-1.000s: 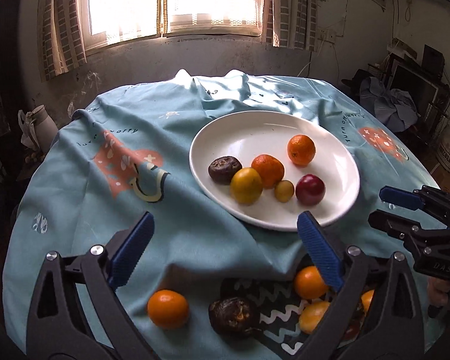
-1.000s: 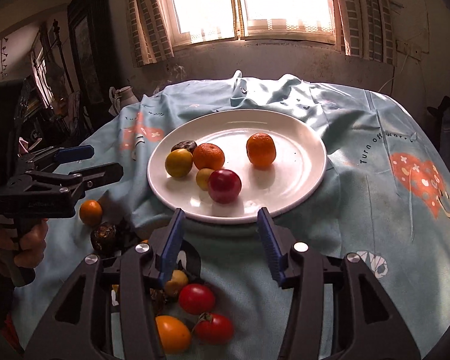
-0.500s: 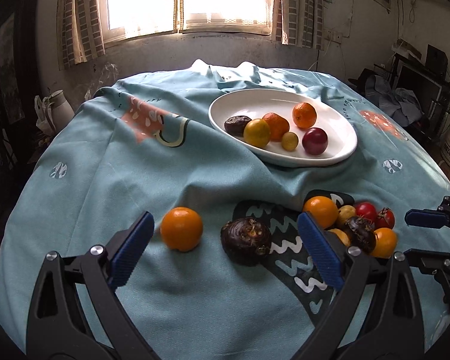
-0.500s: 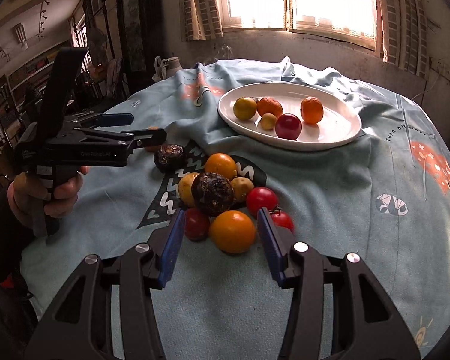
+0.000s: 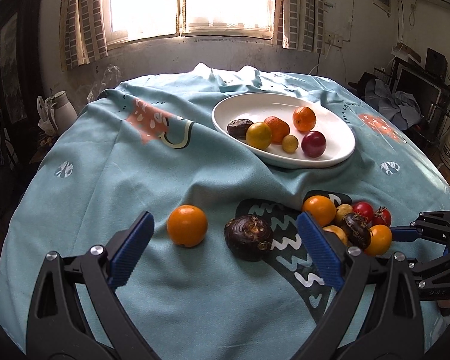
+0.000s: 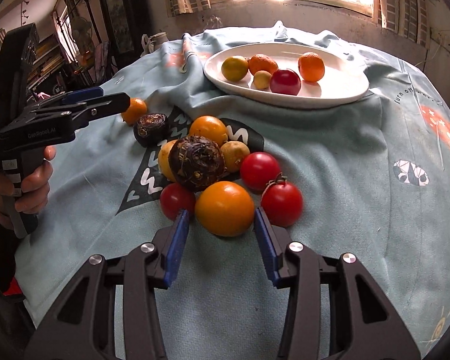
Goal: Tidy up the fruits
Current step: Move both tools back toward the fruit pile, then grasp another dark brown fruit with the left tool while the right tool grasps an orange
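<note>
Orange fruit (image 6: 224, 208) between wide right gripper (image 6: 222, 228)

A bright window (image 5: 189, 3) with checked curtains (image 5: 84, 24) fills the far wall (image 5: 165, 57), which is grey and stained below the sill. Beyond the worktop's far left corner stands a white jug (image 5: 63, 108). Off the right edge, dark shelves (image 5: 417, 90) hold crumpled blue cloth (image 5: 396, 106). In the right wrist view, a dark cabinet (image 6: 120, 21) and cluttered shelving (image 6: 49, 60) line the left side.
</note>
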The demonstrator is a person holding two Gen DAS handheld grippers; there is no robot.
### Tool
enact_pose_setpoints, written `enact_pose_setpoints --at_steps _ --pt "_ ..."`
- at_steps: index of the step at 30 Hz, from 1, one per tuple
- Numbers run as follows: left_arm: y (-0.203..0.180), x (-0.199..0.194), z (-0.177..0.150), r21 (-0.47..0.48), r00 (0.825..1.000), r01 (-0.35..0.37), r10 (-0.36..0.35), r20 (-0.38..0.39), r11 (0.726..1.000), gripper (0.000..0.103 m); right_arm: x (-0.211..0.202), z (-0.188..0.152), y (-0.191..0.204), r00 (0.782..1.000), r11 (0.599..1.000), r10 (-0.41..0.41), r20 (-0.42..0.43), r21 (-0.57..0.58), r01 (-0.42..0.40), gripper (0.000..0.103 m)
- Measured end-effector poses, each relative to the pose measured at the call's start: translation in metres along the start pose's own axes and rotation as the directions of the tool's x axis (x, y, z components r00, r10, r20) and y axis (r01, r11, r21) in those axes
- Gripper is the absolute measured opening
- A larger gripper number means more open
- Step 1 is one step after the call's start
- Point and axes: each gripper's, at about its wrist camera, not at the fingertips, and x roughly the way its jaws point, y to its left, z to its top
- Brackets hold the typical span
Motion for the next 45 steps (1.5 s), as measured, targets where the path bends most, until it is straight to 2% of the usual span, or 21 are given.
enact_pose_setpoints --at_steps 3,10,12,14,16,19,22,26,28,31,37,39,45 --pt "0.000 -0.002 0.000 0.001 1.000 -0.004 0.004 0.011 1.000 0.098 0.003 0.003 -0.006 1.000 0.999 0.024 -0.001 0.040 -0.024 0.045" --pt "0.003 -0.001 -0.003 0.002 0.999 -0.036 0.036 0.013 0.999 0.098 0.002 0.003 -0.008 1.000 0.998 0.006 0.012 0.063 -0.006 0.041" --pt "0.004 0.000 -0.005 0.008 1.000 -0.016 0.016 -0.005 1.000 0.097 -0.007 0.003 -0.010 0.999 0.997 0.010 0.040 0.080 -0.013 0.041" --pt "0.000 0.002 -0.008 0.030 0.999 0.024 -0.023 -0.025 0.999 0.089 -0.019 0.005 -0.015 0.995 0.992 0.044 0.089 0.118 -0.054 0.041" --pt "-0.008 0.006 -0.013 0.072 0.998 0.047 -0.044 -0.048 0.996 0.075 -0.029 0.006 -0.017 0.991 0.990 0.041 0.129 0.129 -0.057 0.041" --pt "-0.020 0.015 -0.017 0.130 0.996 0.050 -0.040 -0.082 0.990 0.069 -0.034 0.006 -0.016 0.989 0.991 0.020 0.147 0.129 -0.039 0.041" --pt "-0.026 0.027 -0.019 0.149 0.992 0.062 -0.045 -0.115 0.987 0.067 -0.034 0.007 -0.014 0.989 0.992 0.024 0.145 0.120 -0.041 0.041" --pt "-0.026 0.044 -0.018 0.140 0.986 0.069 -0.046 -0.160 0.988 0.066 -0.034 0.007 -0.013 0.989 0.993 0.022 0.145 0.113 -0.038 0.041" --pt "-0.025 0.051 -0.017 0.135 0.982 0.080 -0.055 -0.178 0.988 0.057 -0.033 0.006 -0.013 0.990 0.993 0.022 0.141 0.113 -0.039 0.041" --pt "-0.024 0.059 -0.015 0.128 0.979 0.081 -0.055 -0.196 0.988 0.053 -0.031 0.006 -0.012 0.991 0.993 0.020 0.133 0.114 -0.035 0.041" --pt "-0.022 0.063 -0.012 0.116 0.977 0.089 -0.064 -0.203 0.989 0.052 -0.032 0.005 -0.010 0.991 0.994 0.026 0.133 0.106 -0.041 0.041" --pt "-0.022 0.062 -0.012 0.110 0.977 0.090 -0.066 -0.201 0.990 0.045 -0.032 0.005 -0.010 0.991 0.994 0.025 0.133 0.104 -0.039 0.041" --pt "-0.016 0.054 -0.012 0.041 0.973 0.117 -0.106 -0.206 0.992 0.045 -0.031 0.004 -0.010 0.990 0.994 0.021 0.136 0.104 -0.036 0.041"
